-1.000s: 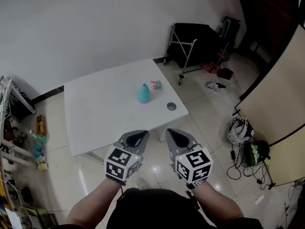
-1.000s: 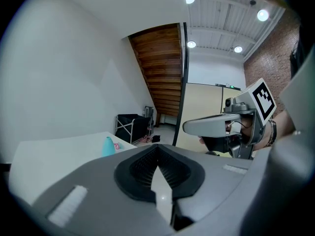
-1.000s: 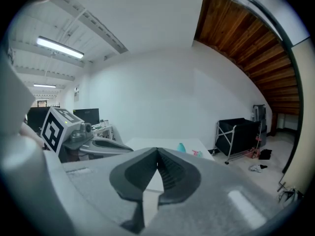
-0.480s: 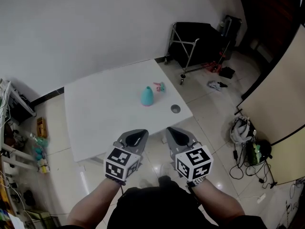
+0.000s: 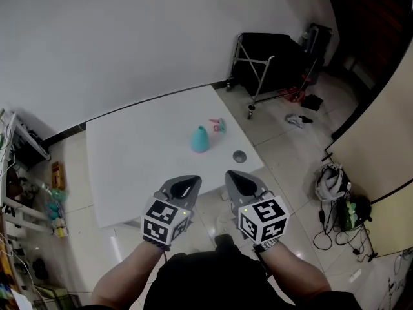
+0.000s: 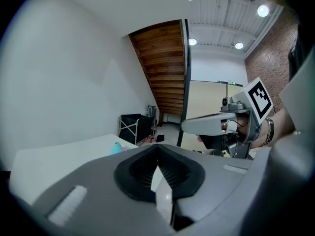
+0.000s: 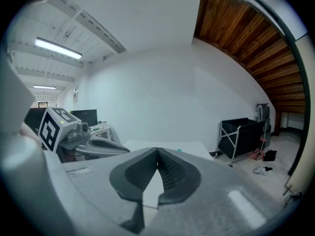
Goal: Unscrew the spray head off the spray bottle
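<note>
A white wall (image 5: 129,37) fills the space far ahead of both grippers, and a pale tiled floor (image 5: 284,154) spreads beneath them and off to the right. The white table (image 5: 129,154) lies ahead of the two grippers, its near edge just in front of their tips, so both are held out over the floor short of the tabletop. A black wheeled cart (image 5: 271,60) stands against the wall well ahead and to the right of the right gripper. A cluttered shelf (image 5: 22,192) runs along the floor far to the left of the left gripper, and bags and cables (image 5: 335,196) lie on the floor far to the right. The left gripper (image 5: 186,181) and the right gripper (image 5: 236,178) are held side by side, near each other but apart, each pointing toward the table. Both are clenched: each gripper's own view shows its ribbed pads meeting at the tip, with nothing caught between them. The spray bottle (image 5: 199,139), a teal cone, stands upright on the table ahead of the grippers, well apart from both and roughly in line with the gap between them. A small pink piece (image 5: 217,125) lies just beyond it toward the right, too small to identify. A round hole (image 5: 239,155) in the tabletop sits ahead of the right gripper, near the table's edge.
</note>
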The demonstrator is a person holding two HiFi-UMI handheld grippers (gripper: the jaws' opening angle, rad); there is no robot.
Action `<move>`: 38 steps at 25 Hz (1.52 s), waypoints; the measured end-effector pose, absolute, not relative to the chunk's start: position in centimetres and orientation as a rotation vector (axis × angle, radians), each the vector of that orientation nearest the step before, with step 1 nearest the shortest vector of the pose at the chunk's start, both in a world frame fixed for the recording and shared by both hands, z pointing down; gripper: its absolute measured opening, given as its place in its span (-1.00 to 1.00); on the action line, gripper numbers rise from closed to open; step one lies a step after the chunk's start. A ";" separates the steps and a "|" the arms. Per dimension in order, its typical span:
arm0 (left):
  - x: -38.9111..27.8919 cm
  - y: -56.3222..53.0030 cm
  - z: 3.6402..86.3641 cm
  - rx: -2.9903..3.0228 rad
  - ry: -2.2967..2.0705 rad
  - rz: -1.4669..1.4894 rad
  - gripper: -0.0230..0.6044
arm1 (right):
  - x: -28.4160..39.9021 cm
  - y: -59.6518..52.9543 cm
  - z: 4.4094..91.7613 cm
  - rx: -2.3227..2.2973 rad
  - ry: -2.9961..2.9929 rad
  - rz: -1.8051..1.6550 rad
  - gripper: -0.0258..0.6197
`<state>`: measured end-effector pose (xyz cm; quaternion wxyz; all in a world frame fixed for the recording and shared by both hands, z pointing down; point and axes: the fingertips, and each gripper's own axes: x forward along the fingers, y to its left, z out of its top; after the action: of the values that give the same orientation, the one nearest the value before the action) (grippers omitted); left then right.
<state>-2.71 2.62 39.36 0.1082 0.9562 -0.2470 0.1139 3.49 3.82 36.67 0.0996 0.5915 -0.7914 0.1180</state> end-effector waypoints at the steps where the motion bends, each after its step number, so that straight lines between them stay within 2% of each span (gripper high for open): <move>1: -2.4 2.2 39.4 2.813 -0.728 0.343 -0.88 | 3.8 3.4 36.7 1.748 -2.344 0.353 -0.94; 21: 6.9 -6.4 44.4 2.713 -0.783 0.520 -0.88 | 13.5 -6.4 41.8 1.613 -2.360 0.533 -0.94; 32: 9.2 -9.5 47.3 2.572 -0.882 0.584 -0.88 | 16.4 -12.3 46.8 1.383 -2.347 0.595 -0.94; 34: 9.3 -10.0 47.8 2.545 -0.907 0.592 -0.88 | 16.7 -13.2 47.8 1.345 -2.340 0.610 -0.84; 38: 9.6 -11.0 48.4 2.500 -0.954 0.597 -0.88 | 17.1 -15.1 50.0 1.268 -2.320 0.629 -0.80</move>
<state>9.60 -11.01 48.37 0.1987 0.8937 -0.3410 0.2135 17.08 -15.06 49.99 0.2104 0.4560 -0.8346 0.2262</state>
